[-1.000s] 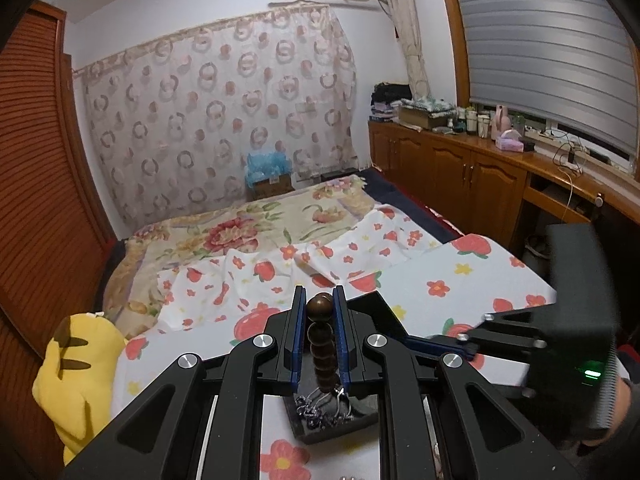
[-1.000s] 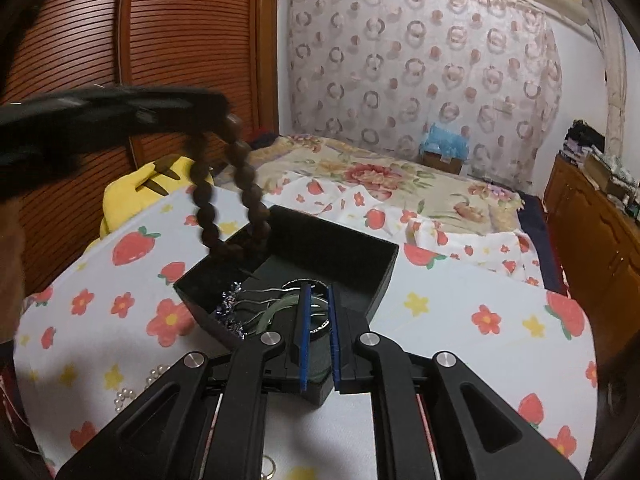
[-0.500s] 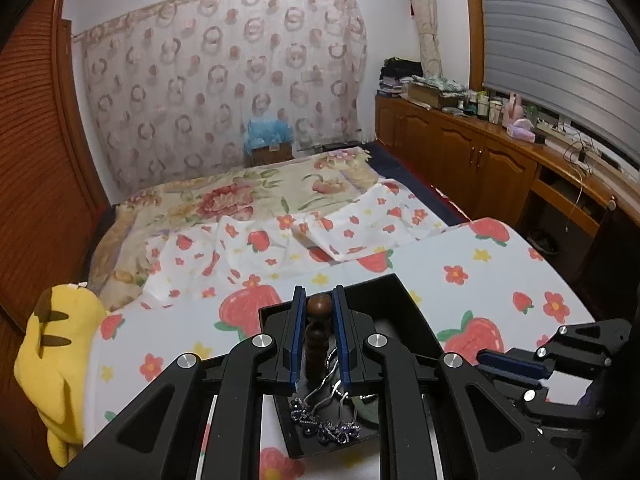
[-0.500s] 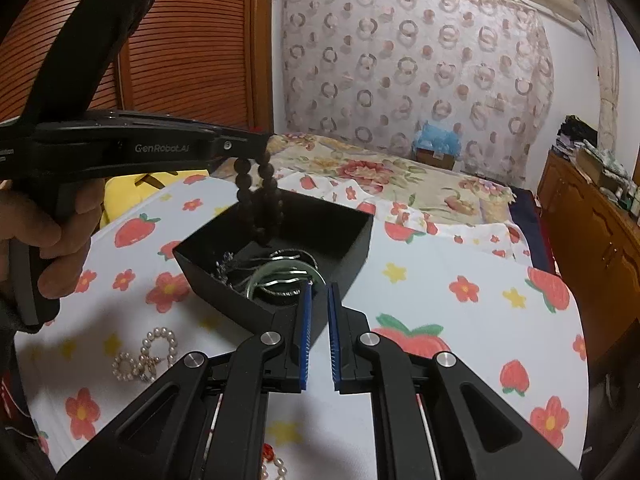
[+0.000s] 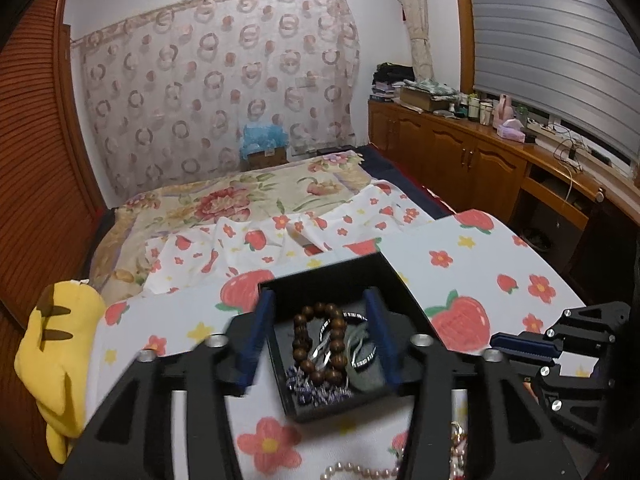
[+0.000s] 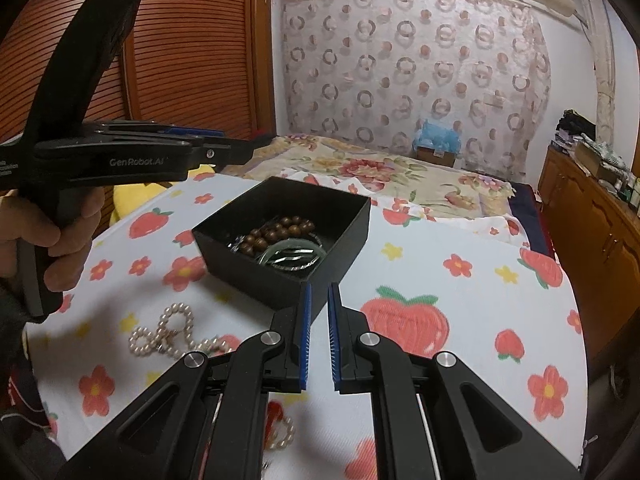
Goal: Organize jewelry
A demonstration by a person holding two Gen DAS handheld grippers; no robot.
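A black box (image 5: 340,280) (image 6: 348,216) sits on the strawberry-print cloth. A brown wooden bead bracelet (image 5: 318,344) (image 6: 276,234) lies inside it on silver bangles (image 5: 360,354) (image 6: 294,258) and a purple beaded piece (image 5: 316,392). My left gripper (image 5: 318,338) is open and empty, its jaws spread over the box; in the right wrist view it hangs above the box's left side (image 6: 240,146). My right gripper (image 6: 318,334) has its jaws nearly together and empty, just in front of the box; it shows at the right of the left wrist view (image 5: 520,346).
A pearl necklace (image 6: 168,334) (image 5: 360,470) lies on the cloth in front of the box, with more beads near the front edge (image 6: 280,432). A yellow plush toy (image 5: 56,352) lies left. A bed (image 5: 240,200) lies beyond, wooden cabinets (image 5: 480,160) right.
My left gripper opened and let go of the wooden bead bracelet, which dropped into the box. My right gripper drew back from the box.
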